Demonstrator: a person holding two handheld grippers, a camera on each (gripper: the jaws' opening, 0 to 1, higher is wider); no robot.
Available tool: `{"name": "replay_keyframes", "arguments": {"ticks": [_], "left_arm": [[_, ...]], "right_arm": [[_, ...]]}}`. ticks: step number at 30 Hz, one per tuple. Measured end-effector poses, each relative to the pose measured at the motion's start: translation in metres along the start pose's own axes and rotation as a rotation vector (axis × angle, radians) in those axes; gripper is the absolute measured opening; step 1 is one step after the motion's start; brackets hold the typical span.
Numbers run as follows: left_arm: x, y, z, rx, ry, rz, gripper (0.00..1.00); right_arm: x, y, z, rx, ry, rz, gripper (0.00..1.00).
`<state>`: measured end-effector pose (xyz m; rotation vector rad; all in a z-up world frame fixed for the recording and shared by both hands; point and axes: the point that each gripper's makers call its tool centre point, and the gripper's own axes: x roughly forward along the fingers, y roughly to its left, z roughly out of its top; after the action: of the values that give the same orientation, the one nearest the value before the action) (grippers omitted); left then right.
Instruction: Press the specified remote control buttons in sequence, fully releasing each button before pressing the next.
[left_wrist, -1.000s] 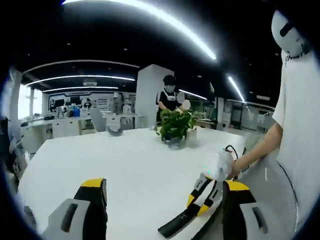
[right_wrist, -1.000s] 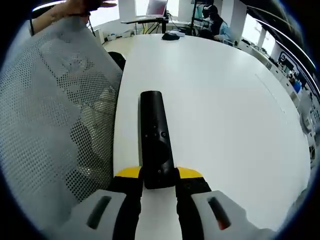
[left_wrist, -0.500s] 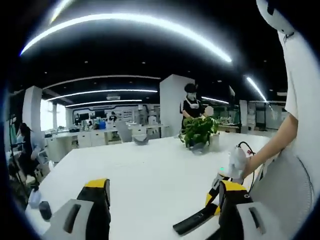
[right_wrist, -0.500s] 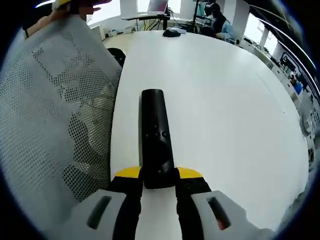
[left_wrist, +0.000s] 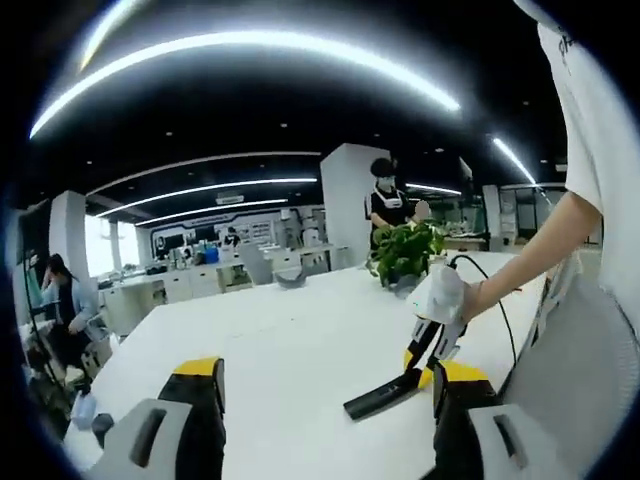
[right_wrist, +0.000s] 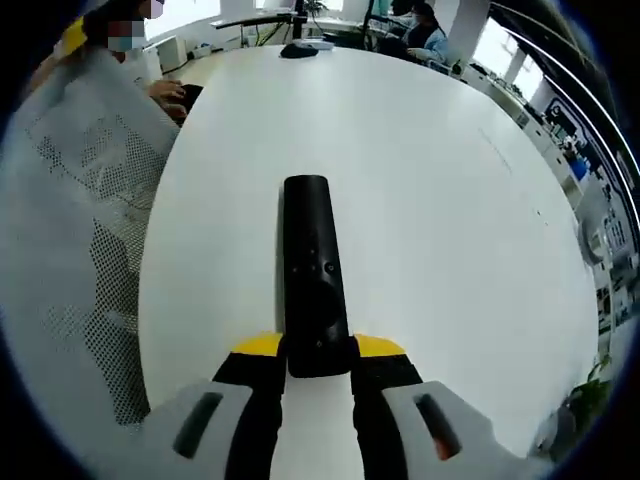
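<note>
In the right gripper view the right gripper (right_wrist: 318, 372) clamps the near end of a black remote control (right_wrist: 311, 270), its yellow-tipped jaws pressed to both sides; the remote juts straight forward above the white table (right_wrist: 450, 200). In the left gripper view the left gripper (left_wrist: 325, 400) hangs over the table with its jaws spread wide and nothing between them. The remote lies to its right, just beyond its right jaw, near a potted plant (left_wrist: 405, 252).

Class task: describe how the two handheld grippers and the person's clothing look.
The left gripper and right gripper both have black fingers with yellow tips on pale grey bodies. A black cable trails from the right gripper. The person wears a white short-sleeved shirt.
</note>
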<state>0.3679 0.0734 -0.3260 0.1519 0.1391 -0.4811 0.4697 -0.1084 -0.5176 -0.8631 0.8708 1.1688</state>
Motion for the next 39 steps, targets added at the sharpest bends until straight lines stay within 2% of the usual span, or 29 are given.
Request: {"name": "replay_keyframes", "arguments": {"ticks": [4, 9, 15, 17, 21, 22, 24, 25, 27, 29, 30, 32, 33, 34, 37, 38, 39], "left_arm": [[0.001, -0.002, -0.006, 0.033, 0.029, -0.009, 0.88], [0.0, 0.002, -0.007, 0.022, 0.027, -0.006, 0.85], [0.002, 0.002, -0.013, 0.037, 0.059, -0.008, 0.85], [0.002, 0.003, -0.014, 0.034, 0.059, -0.006, 0.85], [0.002, 0.002, -0.016, 0.038, 0.072, -0.009, 0.85], [0.002, 0.002, -0.017, 0.041, 0.075, -0.01, 0.85], [0.002, 0.002, -0.018, 0.042, 0.079, -0.01, 0.85], [0.002, 0.003, -0.017, 0.041, 0.076, -0.008, 0.85], [0.002, 0.003, -0.017, 0.035, 0.072, -0.008, 0.86], [0.002, 0.003, -0.017, 0.039, 0.074, -0.007, 0.86], [0.002, 0.003, -0.017, 0.039, 0.074, -0.007, 0.86], [0.002, 0.003, -0.016, 0.037, 0.068, -0.005, 0.86], [0.002, 0.003, -0.016, 0.035, 0.067, -0.005, 0.86], [0.001, 0.003, -0.016, 0.035, 0.065, -0.003, 0.86], [0.002, 0.006, -0.02, 0.055, 0.093, 0.014, 0.86], [0.002, 0.006, -0.022, 0.067, 0.105, 0.018, 0.85], [0.002, 0.005, -0.022, 0.077, 0.106, 0.016, 0.85]], "right_arm": [[0.001, -0.024, -0.002, 0.016, 0.022, -0.028, 0.25], [0.005, -0.056, -0.007, 0.006, 0.067, -0.054, 0.24], [0.009, -0.085, -0.011, -0.013, 0.107, -0.065, 0.25], [0.011, -0.097, -0.009, -0.008, 0.102, -0.06, 0.25], [0.01, -0.101, -0.01, -0.05, 0.112, -0.089, 0.24], [0.009, -0.102, -0.009, -0.055, 0.11, -0.104, 0.26], [0.005, -0.11, -0.014, -0.052, 0.118, -0.17, 0.36], [0.001, -0.108, -0.014, -0.044, 0.111, -0.177, 0.37], [-0.006, -0.105, -0.012, -0.015, 0.072, -0.216, 0.33], [-0.016, -0.099, -0.008, 0.067, -0.016, -0.252, 0.36], [-0.024, -0.088, -0.008, 0.121, -0.058, -0.26, 0.38], [-0.041, -0.069, -0.008, 0.177, -0.124, -0.284, 0.4], [-0.044, -0.065, -0.008, 0.185, -0.137, -0.286, 0.41], [-0.057, -0.051, -0.006, 0.224, -0.186, -0.306, 0.44], [-0.092, -0.025, -0.002, 0.379, -0.349, -0.34, 0.57], [-0.095, -0.022, -0.003, 0.399, -0.361, -0.344, 0.67], [-0.107, -0.012, -0.005, 0.454, -0.393, -0.354, 0.75]]}}
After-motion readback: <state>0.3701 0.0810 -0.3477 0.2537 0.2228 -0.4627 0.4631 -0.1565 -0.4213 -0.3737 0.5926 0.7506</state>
